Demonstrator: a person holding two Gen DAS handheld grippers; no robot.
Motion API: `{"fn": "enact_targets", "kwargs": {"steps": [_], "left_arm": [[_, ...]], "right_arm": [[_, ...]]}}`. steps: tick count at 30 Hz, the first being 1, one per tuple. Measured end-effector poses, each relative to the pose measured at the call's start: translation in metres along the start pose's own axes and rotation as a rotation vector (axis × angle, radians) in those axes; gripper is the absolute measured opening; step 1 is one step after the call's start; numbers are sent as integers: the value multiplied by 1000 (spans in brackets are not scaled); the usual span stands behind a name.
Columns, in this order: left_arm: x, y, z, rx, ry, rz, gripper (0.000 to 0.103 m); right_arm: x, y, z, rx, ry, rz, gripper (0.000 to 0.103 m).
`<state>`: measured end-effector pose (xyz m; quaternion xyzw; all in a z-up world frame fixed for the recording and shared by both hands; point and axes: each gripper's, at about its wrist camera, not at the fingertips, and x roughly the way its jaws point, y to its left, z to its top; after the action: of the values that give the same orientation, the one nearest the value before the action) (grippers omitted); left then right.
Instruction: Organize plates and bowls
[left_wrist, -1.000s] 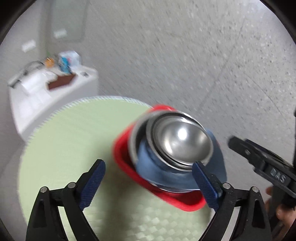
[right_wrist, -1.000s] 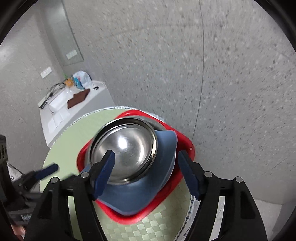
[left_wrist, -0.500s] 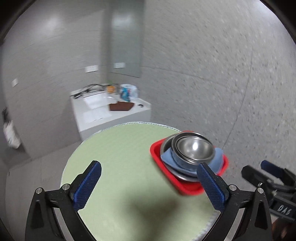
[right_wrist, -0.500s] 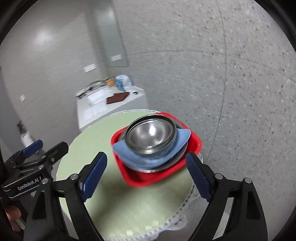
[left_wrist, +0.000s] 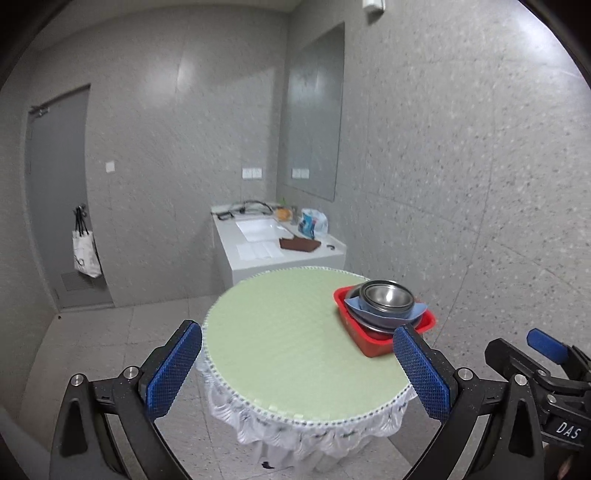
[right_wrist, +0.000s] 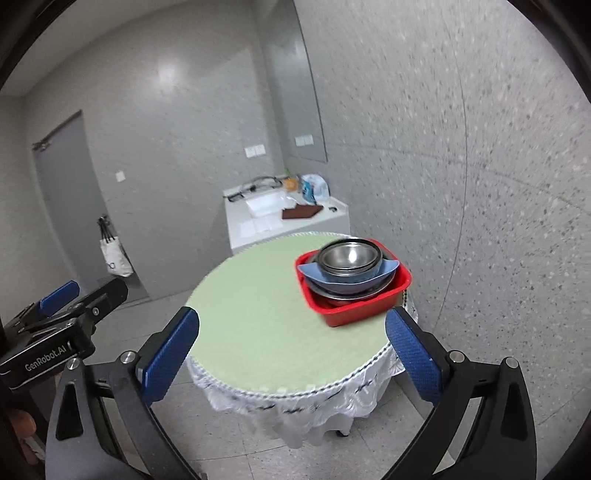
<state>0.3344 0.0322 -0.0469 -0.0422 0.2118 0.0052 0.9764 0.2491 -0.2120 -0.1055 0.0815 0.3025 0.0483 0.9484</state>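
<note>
Left wrist view, left hand-held gripper (left_wrist: 299, 371) wide open, empty

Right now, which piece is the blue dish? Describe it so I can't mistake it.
Find the round green-topped table; a red tray sits near its wall-side edge. In the stack inside, the blue dish lies under the top steel bowls, the only non-metal piece, its corners flaring out.

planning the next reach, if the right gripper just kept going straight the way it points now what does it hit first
Probably the round table's green top: the open right gripper aims at its near edge, with nothing between the fingers. The red tray of stacked bowls sits right of that line, though depth is hard to judge here.
</note>
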Motion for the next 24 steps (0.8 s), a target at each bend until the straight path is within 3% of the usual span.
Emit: {"fn": "enact_targets", "kwargs": {"steps": [7,13,19,24], "left_arm": [[-142,2,-54,33,-70,26,102],[-237,-2,-91,52,-95,14,102],[-310,-14,-115,52,-125,-6,102],[-338,-23,-124,29,-148,-10,102]], "right_arm": [[-92,37,-32,-8,-74,6,103],[-163,58,-57,-4,-123,-13,103],[-213,65,-71,-1,-147,-49,103],[-245,61,-78,-20,-185,-73,103]]}}
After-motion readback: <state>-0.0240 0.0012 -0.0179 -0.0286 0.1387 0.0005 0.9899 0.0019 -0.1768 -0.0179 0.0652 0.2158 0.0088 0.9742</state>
